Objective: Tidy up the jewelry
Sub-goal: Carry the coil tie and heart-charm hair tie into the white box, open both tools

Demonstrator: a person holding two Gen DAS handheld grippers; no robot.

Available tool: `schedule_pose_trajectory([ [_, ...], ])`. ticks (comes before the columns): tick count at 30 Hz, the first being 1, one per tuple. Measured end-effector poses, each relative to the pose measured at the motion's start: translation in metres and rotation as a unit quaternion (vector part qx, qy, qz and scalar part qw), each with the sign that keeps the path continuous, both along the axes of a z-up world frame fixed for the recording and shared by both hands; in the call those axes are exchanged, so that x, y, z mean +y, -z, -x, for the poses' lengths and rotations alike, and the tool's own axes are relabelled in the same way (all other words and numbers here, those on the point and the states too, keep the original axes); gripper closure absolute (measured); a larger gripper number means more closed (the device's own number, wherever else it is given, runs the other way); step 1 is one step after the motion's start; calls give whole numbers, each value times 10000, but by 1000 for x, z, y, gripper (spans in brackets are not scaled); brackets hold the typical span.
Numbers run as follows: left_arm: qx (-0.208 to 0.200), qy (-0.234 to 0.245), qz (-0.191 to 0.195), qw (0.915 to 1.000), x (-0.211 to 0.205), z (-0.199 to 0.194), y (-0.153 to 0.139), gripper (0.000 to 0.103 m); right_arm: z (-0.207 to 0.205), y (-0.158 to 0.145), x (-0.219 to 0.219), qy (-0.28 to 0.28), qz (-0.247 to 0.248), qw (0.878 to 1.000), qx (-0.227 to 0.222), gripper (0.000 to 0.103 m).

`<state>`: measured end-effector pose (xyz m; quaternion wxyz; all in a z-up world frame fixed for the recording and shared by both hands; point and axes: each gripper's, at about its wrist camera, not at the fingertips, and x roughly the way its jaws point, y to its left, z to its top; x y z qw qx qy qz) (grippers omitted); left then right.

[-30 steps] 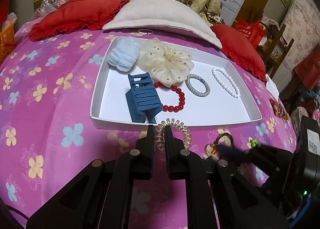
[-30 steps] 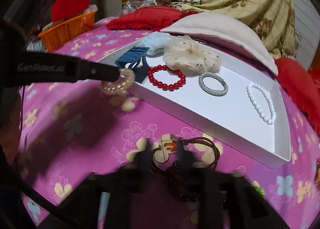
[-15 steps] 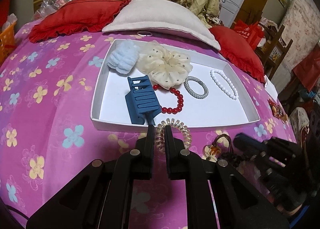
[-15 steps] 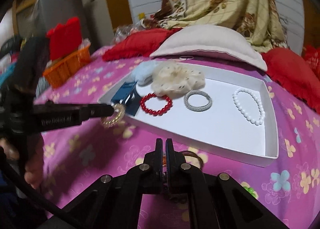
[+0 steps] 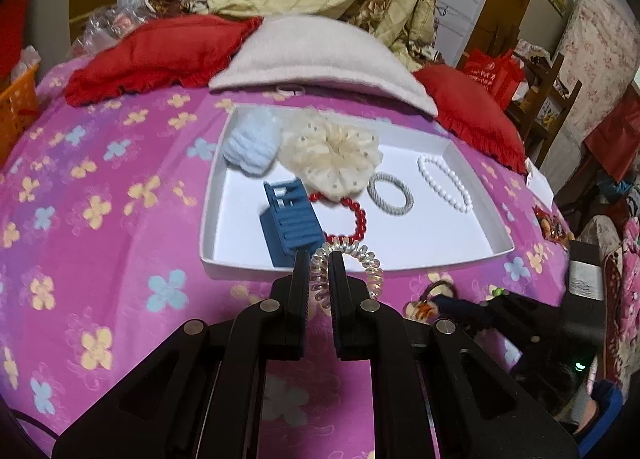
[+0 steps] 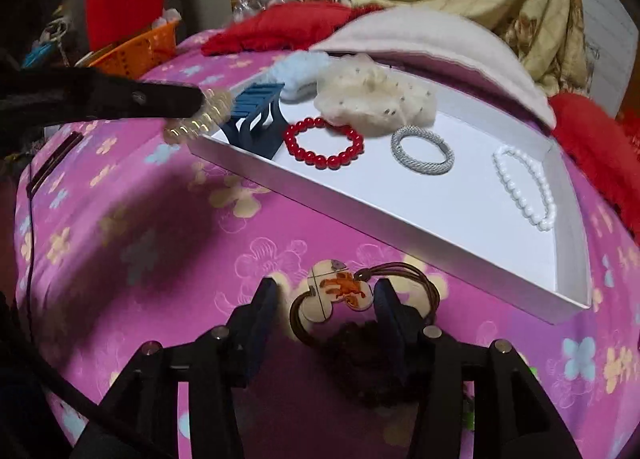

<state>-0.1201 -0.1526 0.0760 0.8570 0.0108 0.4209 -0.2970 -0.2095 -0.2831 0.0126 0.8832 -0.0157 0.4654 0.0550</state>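
Both grippers are busy: the left gripper (image 5: pixel 320 271) is pinched tight on a clear spiral hair tie (image 5: pixel 347 267), a springy plastic coil held just short of the white tray's (image 5: pixel 400 263) near rim, while the right gripper (image 6: pixel 326 301) is opening, its 2 jaws spread on either side of a flower-shaped hair tie (image 6: pixel 334 293), a glossy flat charm on brown elastic cords lying on the pink floral bedspread (image 6: pixel 168 259), not yet gripped. The step in hand looks like gathering the last loose pieces. Next, I judge, the right jaws must close on the charm, and the left must carry its coil forward over the rim. Ahead in the tray lie a ribbed blue claw clip (image 5: pixel 290 221), smooth red beads (image 6: pixel 323 143), a braided silver band (image 6: pixel 422 151), white pearls (image 6: pixel 526 187) and 2 fluffy scrunchies.
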Motion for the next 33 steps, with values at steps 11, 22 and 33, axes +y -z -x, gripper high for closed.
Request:
schedule_pose_trajectory([
  [11,60,-291,569,9979,33,-12,-18,95,13,-30,1,203,-71,9997,-144,103],
  [22,197,-210,480,9984,23,-13,-6,95,9,-63,-19,57,-502,9984,-267,62],
  [33,173,-160,456,9987,20,-12,-7,95,-6,2,24,-487,151,9979,404,47],
])
